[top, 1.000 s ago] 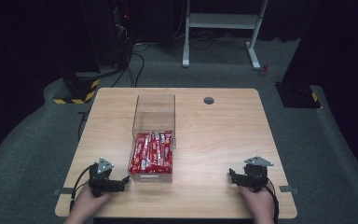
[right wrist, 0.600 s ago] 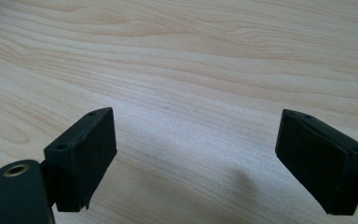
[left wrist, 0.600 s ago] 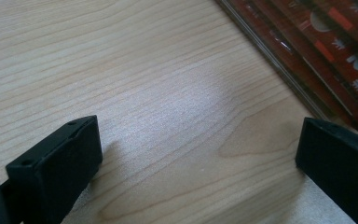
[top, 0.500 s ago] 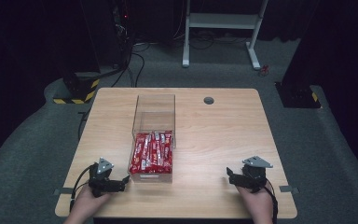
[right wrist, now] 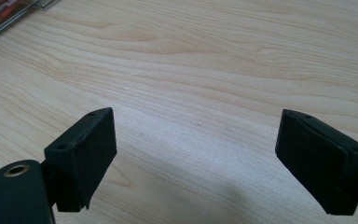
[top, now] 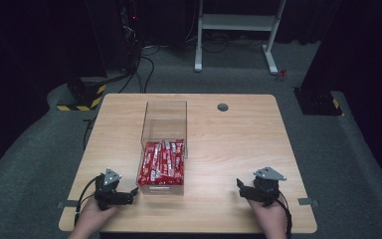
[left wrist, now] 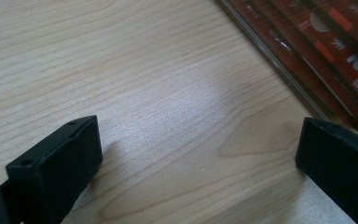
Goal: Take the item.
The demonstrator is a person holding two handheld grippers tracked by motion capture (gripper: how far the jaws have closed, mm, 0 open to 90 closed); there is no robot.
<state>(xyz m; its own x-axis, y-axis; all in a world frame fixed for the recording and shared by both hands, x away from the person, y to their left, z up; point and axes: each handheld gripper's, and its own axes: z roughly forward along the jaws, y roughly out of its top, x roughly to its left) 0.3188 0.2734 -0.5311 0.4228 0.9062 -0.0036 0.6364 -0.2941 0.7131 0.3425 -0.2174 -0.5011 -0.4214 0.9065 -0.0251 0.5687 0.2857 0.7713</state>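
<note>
A round grey grommet [top: 223, 107] sits in the wooden table [top: 238, 144] far ahead of the right gripper [top: 242, 188], beyond it a white stand [top: 238, 22].

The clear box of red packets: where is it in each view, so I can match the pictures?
High view: clear box at table centre, between the grippers.
Left gripper view: its wall and red packets at top right.
Right gripper view: its corner at top left.
Shared landmark: the wooden table.
</note>
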